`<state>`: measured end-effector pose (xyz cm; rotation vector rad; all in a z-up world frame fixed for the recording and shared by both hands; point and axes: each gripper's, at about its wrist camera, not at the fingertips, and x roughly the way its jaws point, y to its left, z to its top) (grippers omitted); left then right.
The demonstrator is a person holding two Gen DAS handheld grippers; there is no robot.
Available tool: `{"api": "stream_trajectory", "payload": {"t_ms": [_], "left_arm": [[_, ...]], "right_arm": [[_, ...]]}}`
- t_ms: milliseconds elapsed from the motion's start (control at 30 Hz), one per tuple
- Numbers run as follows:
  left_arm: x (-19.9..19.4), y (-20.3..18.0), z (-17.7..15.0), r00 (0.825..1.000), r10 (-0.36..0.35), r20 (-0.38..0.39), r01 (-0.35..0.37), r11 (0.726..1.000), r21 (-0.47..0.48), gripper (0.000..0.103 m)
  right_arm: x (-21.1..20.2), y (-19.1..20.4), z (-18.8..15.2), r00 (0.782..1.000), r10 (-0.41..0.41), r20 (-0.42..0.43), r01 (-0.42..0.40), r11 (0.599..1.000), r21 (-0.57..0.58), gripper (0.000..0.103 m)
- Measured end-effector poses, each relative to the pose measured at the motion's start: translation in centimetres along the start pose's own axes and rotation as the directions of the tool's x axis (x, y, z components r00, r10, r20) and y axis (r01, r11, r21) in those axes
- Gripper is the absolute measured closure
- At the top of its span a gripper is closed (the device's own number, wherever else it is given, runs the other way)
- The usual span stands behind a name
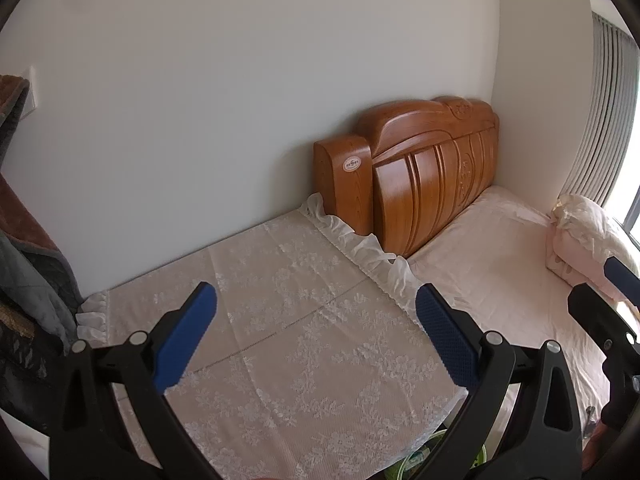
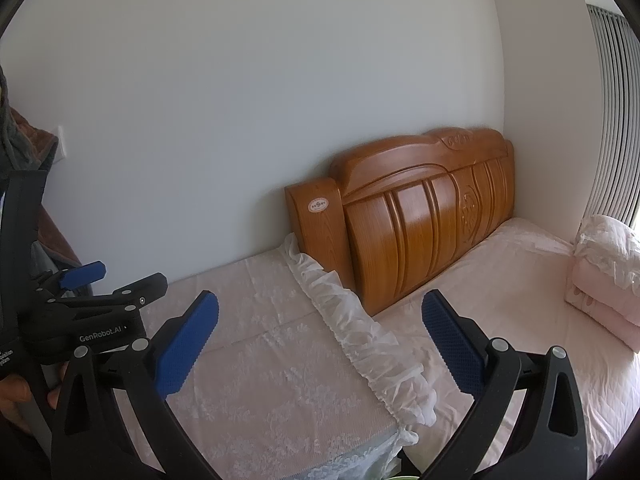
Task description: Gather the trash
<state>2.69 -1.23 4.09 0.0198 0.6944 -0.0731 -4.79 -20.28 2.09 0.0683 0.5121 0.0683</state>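
No piece of trash shows in either view. My left gripper point(image 1: 316, 300) is open above a table under a lace cloth point(image 1: 280, 340), with nothing between its blue pads point(image 1: 188, 332). My right gripper point(image 2: 320, 304) is open too, empty, over the cloth's frilled edge point(image 2: 360, 336) where the table meets the bed. The right gripper's tip point(image 1: 600, 288) appears at the right border of the left wrist view. In the right wrist view the left gripper point(image 2: 120, 280) shows at the left, held by a hand point(image 2: 16, 396).
A bed with a pink sheet point(image 1: 500, 272), a carved wooden headboard point(image 1: 432, 176) and folded pink bedding point(image 2: 604, 276) lies to the right. Dark clothes point(image 1: 28, 272) hang at the left. A green-and-white object point(image 1: 440, 452) peeks out below the table's edge.
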Motion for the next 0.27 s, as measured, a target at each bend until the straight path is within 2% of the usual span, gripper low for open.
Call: {"api": "stream_trajectory", "payload": {"t_ms": [267], "left_arm": [[0.30, 0.02, -0.09, 1.000, -0.022, -0.017, 0.022, 1.000, -0.002, 0.008]], "right_arm": [[0.07, -0.02, 0.10, 1.000, 0.000, -0.005, 0.000, 1.000, 0.000, 0.002]]}}
